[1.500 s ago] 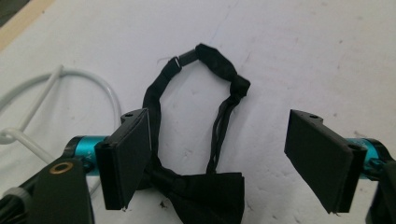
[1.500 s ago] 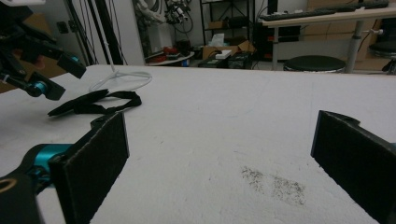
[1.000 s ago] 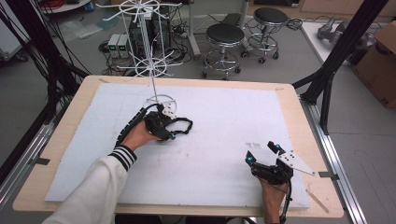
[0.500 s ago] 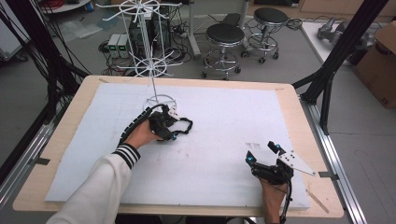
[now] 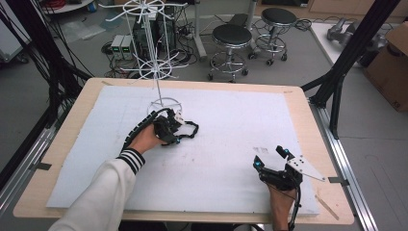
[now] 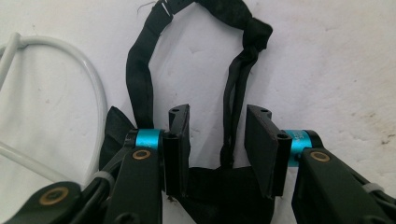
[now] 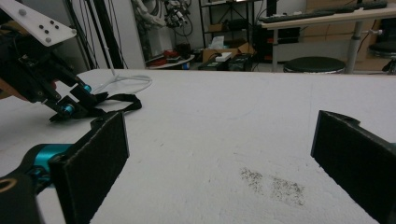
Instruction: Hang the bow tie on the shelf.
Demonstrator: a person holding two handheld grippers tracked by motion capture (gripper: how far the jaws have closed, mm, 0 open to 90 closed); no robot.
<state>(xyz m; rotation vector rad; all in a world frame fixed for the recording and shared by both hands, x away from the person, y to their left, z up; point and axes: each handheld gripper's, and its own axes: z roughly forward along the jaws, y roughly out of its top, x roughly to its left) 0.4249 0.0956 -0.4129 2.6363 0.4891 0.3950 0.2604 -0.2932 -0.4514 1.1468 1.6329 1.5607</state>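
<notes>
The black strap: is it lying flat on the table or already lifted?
Flat. The strap lies looped on the white sheet; left gripper jaws have been closing around it, gaps visible.

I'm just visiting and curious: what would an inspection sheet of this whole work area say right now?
Surface: white sheet over a wooden table, with a small dark smudge.
Job's things: black strap looped flat beside the white wire stand.
Clutter: nothing seen.
Grippers: left gripper has just been closing, strap between its jaws, pads not yet pressing; right gripper open, holding nothing.
Cables: one trails from each gripper; bundles on the floor.
Surroundings: two stools, black frame posts, cardboard box.
</notes>
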